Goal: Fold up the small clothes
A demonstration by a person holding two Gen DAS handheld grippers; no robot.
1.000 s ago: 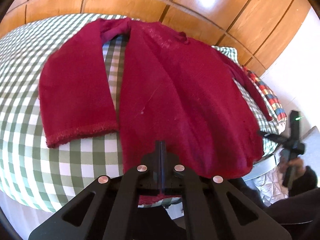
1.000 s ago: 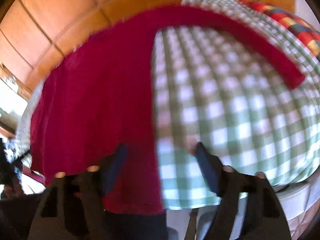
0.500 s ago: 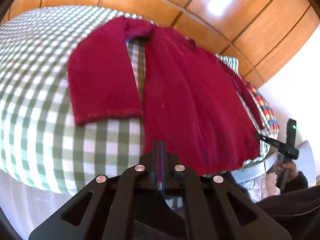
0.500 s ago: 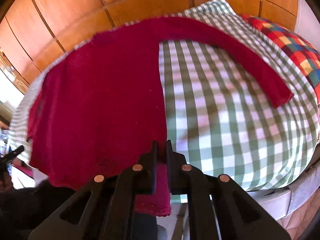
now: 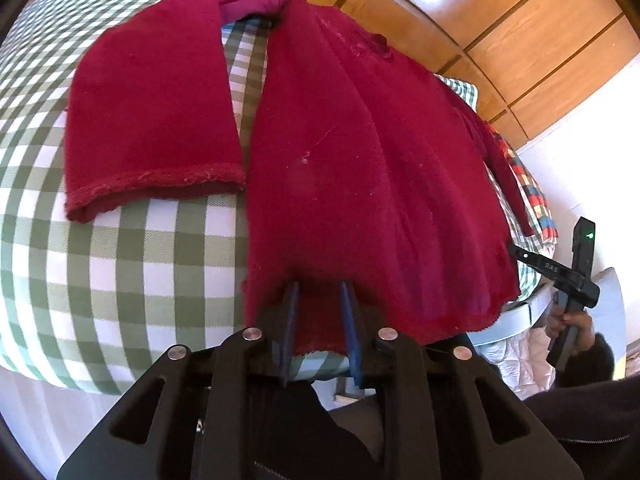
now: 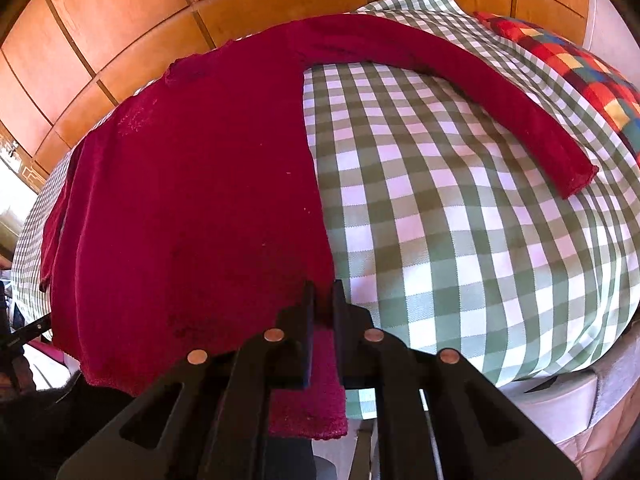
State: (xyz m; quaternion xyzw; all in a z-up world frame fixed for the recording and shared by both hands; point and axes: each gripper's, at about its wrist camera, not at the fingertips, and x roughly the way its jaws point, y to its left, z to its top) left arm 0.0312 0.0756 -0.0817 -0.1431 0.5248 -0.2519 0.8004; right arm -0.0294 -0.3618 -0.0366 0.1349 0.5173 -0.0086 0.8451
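The red knit sweater (image 5: 360, 168) lies flat on a bed covered by a green-and-white checked sheet (image 5: 132, 272). Its hem hangs at the near edge of the bed, and its collar lies at the far side, toward the wood-panelled wall (image 6: 120, 28). The long axis of the sweater body runs from near edge to far edge.

Left gripper (image 5: 319, 320): the fingers have just been opening and now stand slightly apart. The hem of the sweater lies between the blue pads (image 5: 289, 320), but the pads do not press on it.

Right gripper (image 6: 321, 316): the fingers are pressed together and pinch the hem at the corner beside the bare sheet. A flap of knit hangs below the pinch point.

One sleeve (image 5: 152, 120) lies straight beside the body, cuff toward the near edge; its cuff is ribbed and rolled. The other sleeve (image 6: 480, 92) extends outward and bends toward a multicoloured checked pillow (image 6: 568, 64). The knit is fine and slightly pilled.
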